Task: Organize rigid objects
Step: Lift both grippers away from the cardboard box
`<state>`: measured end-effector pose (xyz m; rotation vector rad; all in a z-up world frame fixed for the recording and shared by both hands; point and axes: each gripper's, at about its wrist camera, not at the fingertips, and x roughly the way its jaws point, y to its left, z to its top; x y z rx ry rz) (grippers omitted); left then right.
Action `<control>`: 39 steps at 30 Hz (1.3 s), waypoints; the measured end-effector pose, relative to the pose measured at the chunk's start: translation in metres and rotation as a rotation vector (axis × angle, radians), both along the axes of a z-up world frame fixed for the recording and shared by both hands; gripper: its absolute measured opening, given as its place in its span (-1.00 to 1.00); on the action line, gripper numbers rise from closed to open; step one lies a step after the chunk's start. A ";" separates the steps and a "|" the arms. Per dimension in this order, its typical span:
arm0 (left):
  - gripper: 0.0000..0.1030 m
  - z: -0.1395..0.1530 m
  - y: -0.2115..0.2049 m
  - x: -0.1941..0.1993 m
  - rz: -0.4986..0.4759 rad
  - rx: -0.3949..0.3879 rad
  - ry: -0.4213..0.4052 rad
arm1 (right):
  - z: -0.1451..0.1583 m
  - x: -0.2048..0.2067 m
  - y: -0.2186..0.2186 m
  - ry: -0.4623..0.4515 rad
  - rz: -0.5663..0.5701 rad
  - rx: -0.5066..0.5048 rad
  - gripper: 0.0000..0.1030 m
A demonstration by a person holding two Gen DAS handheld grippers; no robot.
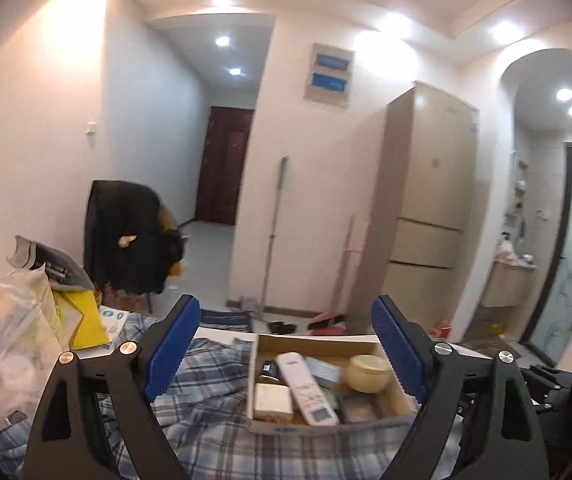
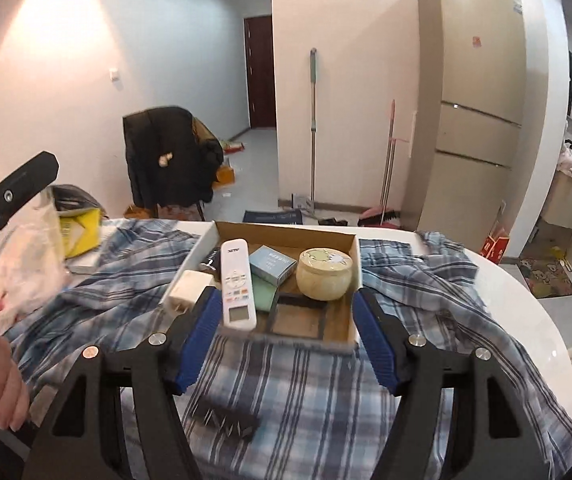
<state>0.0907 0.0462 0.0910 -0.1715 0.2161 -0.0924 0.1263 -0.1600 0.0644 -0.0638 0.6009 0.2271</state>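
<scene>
Closest to my right camera lies a small dark comb-like piece (image 2: 225,420) with pale teeth, on the blue plaid cloth (image 2: 310,392) just under my right gripper (image 2: 286,342). What it is exactly I cannot tell. Both of my jaws stand spread wide and hold nothing. The left gripper (image 1: 286,350) hovers above the same cloth, also with nothing between its blue pads (image 1: 171,350).

Ahead of both grippers sits an open cardboard box (image 2: 352,268) on the cloth, on the white round worktop (image 2: 526,304). Inside it, a white remote control (image 2: 237,282) lies along the left part, its small screen toward me. A white block-shaped adapter (image 2: 187,286) is at its left, against the box wall. A pale blue small box (image 2: 271,265) rests in the middle, partly over a green flat thing (image 2: 263,296). A round cream tin (image 2: 324,274) with a printed lid stands at the right side, touching the box wall. A dark square frame (image 2: 298,316) lies flat on the box floor in front of the tin.

At the left of the worktop are plastic bags (image 1: 9,328) and a yellow packet (image 1: 81,320).
</scene>
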 end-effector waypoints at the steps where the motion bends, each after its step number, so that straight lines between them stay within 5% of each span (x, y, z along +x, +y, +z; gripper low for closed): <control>1: 0.77 0.004 -0.004 -0.011 -0.090 0.002 -0.019 | 0.002 -0.012 -0.003 -0.012 0.002 -0.006 0.28; 4: 0.99 0.007 -0.018 -0.039 -0.143 0.041 -0.058 | 0.002 -0.050 -0.010 -0.028 0.019 -0.019 0.06; 10: 0.99 -0.008 -0.029 -0.091 -0.103 0.055 -0.087 | -0.024 -0.092 -0.027 0.035 0.001 0.061 -0.15; 15: 0.99 -0.032 -0.027 -0.102 -0.115 0.042 0.030 | -0.053 -0.110 -0.033 0.071 -0.064 0.086 -0.23; 24: 0.99 -0.089 -0.043 -0.117 -0.133 0.063 0.192 | -0.115 -0.106 -0.035 0.300 -0.063 0.091 -0.33; 39: 0.99 -0.112 -0.041 -0.102 -0.158 0.044 0.283 | -0.138 -0.085 -0.021 0.429 -0.007 0.033 -0.53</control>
